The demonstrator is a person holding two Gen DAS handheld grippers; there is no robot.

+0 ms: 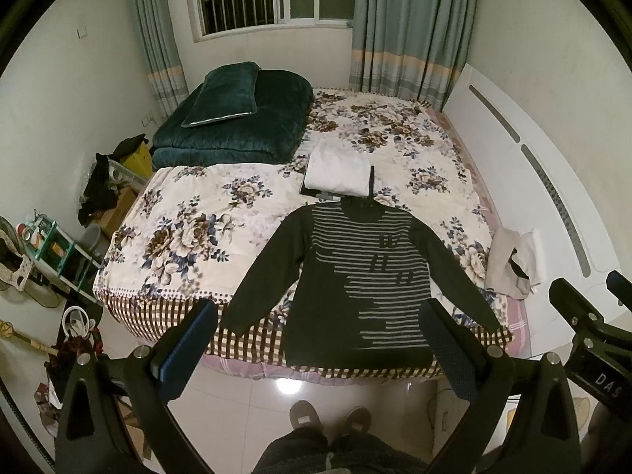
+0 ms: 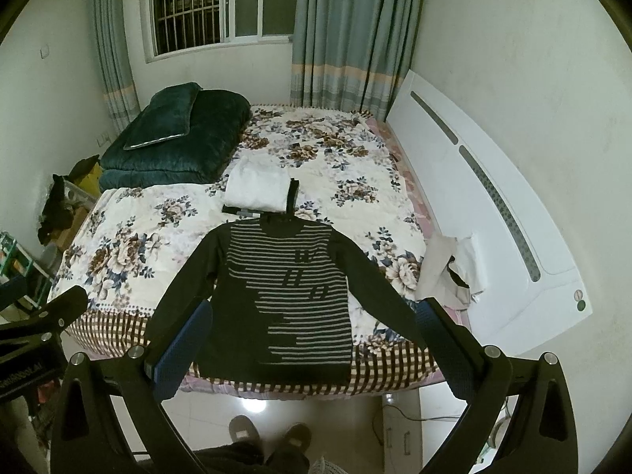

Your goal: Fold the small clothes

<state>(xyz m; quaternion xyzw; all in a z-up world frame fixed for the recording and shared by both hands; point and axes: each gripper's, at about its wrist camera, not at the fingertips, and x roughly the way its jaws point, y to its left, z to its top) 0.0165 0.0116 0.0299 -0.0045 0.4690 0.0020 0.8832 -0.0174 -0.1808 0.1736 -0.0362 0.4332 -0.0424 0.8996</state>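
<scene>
At the far left of the bed with the floral quilt and checked border (image 1: 189, 233), a folded dark teal plush blanket (image 1: 245, 126) sits by the wall with a matching teal cushion (image 1: 225, 93) leaning on top of it. The left tongs (image 1: 322, 349) hang above the floor at the bed's near edge, spread wide and grasping nothing, blue pads facing each other. Between them, the dark long-sleeved sweater with grey stripes (image 1: 359, 284) lies flat and face up on the quilt, sleeves angled outward, its hem at the bed's near edge and its collar pointing toward the window. Just beyond the collar rests a folded white garment (image 1: 335, 172) on top of something dark. The right tongs (image 2: 312, 349) are likewise released and empty, held in front of the sweater's hem. Farther right, a crumpled beige and white garment (image 2: 450, 268) lies at the quilt's edge beside the white headboard (image 2: 493, 205). Below, a person's feet in grey slippers (image 1: 328, 414) stand on the glossy tiled floor.
</scene>
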